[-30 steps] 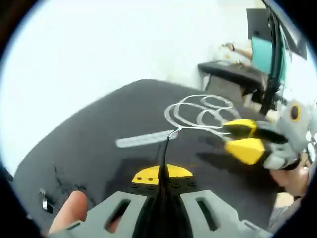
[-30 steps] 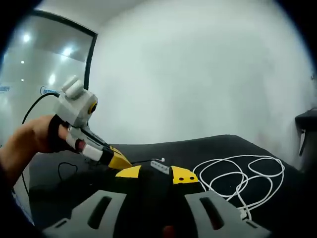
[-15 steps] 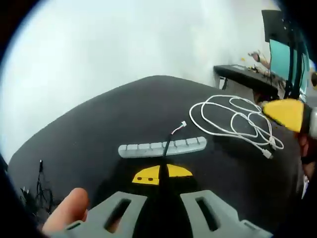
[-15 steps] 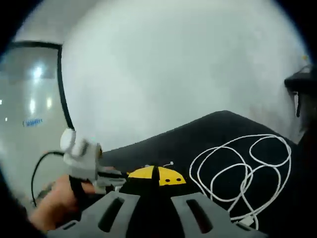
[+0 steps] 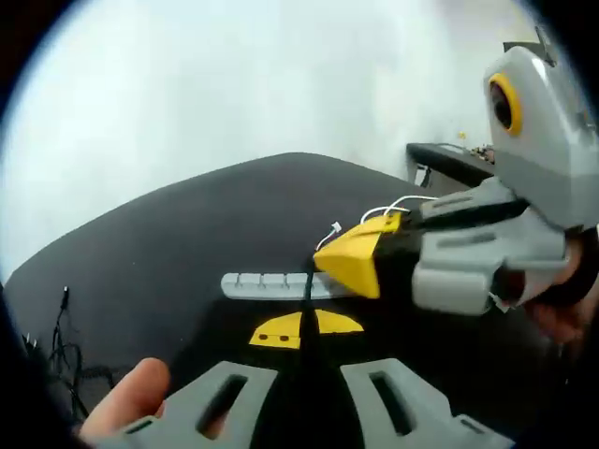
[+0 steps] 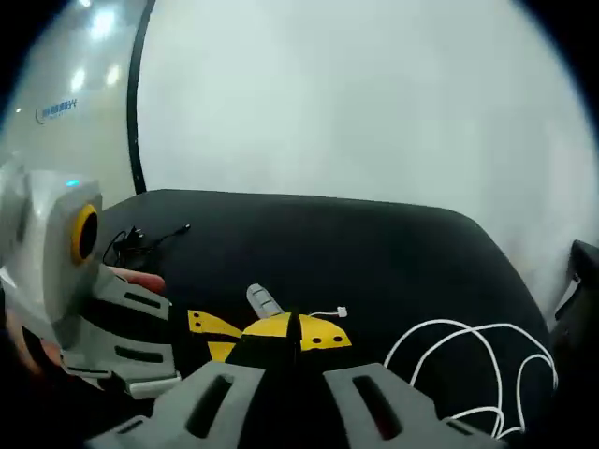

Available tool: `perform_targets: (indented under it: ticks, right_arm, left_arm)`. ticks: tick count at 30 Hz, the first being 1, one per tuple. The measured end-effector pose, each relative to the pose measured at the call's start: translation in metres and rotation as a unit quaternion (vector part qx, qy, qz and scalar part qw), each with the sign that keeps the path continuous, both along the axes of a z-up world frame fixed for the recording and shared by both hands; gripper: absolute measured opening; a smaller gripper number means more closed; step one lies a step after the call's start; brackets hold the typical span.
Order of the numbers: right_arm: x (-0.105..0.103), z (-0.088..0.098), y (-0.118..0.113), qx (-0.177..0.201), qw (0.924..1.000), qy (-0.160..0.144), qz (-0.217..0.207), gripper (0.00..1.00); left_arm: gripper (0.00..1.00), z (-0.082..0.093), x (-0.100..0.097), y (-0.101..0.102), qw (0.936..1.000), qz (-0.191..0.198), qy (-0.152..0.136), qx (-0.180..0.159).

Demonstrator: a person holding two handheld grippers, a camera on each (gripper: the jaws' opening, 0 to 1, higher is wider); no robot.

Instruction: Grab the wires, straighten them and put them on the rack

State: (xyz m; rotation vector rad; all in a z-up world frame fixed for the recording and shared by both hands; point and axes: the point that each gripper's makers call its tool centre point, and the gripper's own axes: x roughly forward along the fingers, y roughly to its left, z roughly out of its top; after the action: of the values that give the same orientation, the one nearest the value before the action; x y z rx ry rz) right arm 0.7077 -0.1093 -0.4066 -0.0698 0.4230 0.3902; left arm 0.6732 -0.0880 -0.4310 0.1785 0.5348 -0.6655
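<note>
Both grippers, left [image 5: 306,327] and right [image 6: 292,329], clamp 1 black wire [image 5: 308,285] above the grey rack [image 5: 271,284] mid-table [image 5: 168,234]

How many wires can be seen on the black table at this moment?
3. A dark wire runs from the shut left gripper across the grey rack; a white coiled cable lies right; a black cable lies far left. Others may be hidden.

left gripper [image 5: 305,327] pinches a thin black wire [image 5: 308,285] above the grey rack [image 5: 271,284]; right gripper [image 5: 360,257] crosses just beside it.
</note>
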Motion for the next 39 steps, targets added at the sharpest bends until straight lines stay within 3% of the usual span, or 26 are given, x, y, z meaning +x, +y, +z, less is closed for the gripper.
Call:
perform_targets:
  ticks: [2,6,13,15,17,20,21,24,28,29,32,34,35,37,39]
  right_arm:
    - [0.003,-0.008,0.0,-0.021,0.9997,-0.005,0.007,0.0]
    - [0.01,0.0,-0.005,-0.016,0.9996,-0.022,0.0,0.0]
    - [0.005,-0.004,0.0,-0.023,0.9995,-0.018,0.013,0.0]
    - [0.004,-0.006,0.001,-0.063,0.9973,-0.012,0.035,0.0]
    - [0.006,-0.007,0.003,-0.075,0.9965,0.0,0.038,0.0]
    - [0.009,-0.009,0.005,-0.128,0.9896,-0.008,0.065,0.0]
    - [0.006,-0.01,0.005,-0.13,0.9896,-0.004,0.061,0.0]
    - [0.004,-0.009,0.006,-0.169,0.9826,-0.027,0.073,0.0]
    - [0.001,-0.006,0.007,-0.226,0.9677,-0.087,0.071,0.0]
    - [0.0,-0.006,0.008,-0.226,0.9668,-0.101,0.066,0.0]
    - [-0.001,-0.006,0.008,-0.184,0.9765,-0.086,0.072,0.0]
    - [0.003,-0.002,0.002,-0.173,0.9772,-0.082,0.092,0.0]
    - [0.004,-0.002,-0.003,-0.141,0.9846,-0.069,0.076,0.0]
    - [0.0,0.012,-0.006,-0.06,0.9934,-0.082,0.053,0.0]
    - [-0.012,0.011,0.004,-0.046,0.9936,-0.077,0.069,0.0]
  left_arm:
    - [0.0,0.0,0.0,-0.001,1.0,-0.002,0.001,-0.004]
    - [0.0,0.0,0.0,-0.002,0.9999,-0.004,0.002,-0.009]
    - [0.01,0.001,-0.001,-0.004,0.9994,-0.013,0.014,-0.03]
    - [0.01,0.001,-0.001,-0.003,0.9993,-0.013,0.015,-0.033]
    - [0.0,0.001,-0.002,-0.003,0.999,-0.01,0.019,-0.039]
    - [0.0,0.0,-0.002,-0.004,0.9996,-0.016,0.006,-0.024]
    - [0.0,-0.001,-0.002,-0.004,0.9996,-0.017,0.006,-0.022]
    - [0.0,-0.002,-0.001,-0.003,0.9995,-0.024,0.006,-0.021]
    - [0.0,-0.003,-0.001,-0.002,0.9989,-0.028,0.022,-0.029]
    - [0.0,-0.004,-0.001,-0.003,0.9989,-0.03,0.023,-0.028]
    - [0.0,-0.004,-0.002,-0.002,0.999,-0.035,0.018,-0.02]
    - [0.0,-0.004,-0.001,-0.002,0.9989,-0.032,0.019,-0.026]
    - [0.0,-0.004,-0.001,-0.002,0.9989,-0.033,0.018,-0.027]
    - [0.0,-0.004,-0.001,-0.001,0.9987,-0.034,0.019,-0.032]
    - [0.0,-0.003,-0.001,-0.001,0.9974,-0.035,0.032,-0.054]
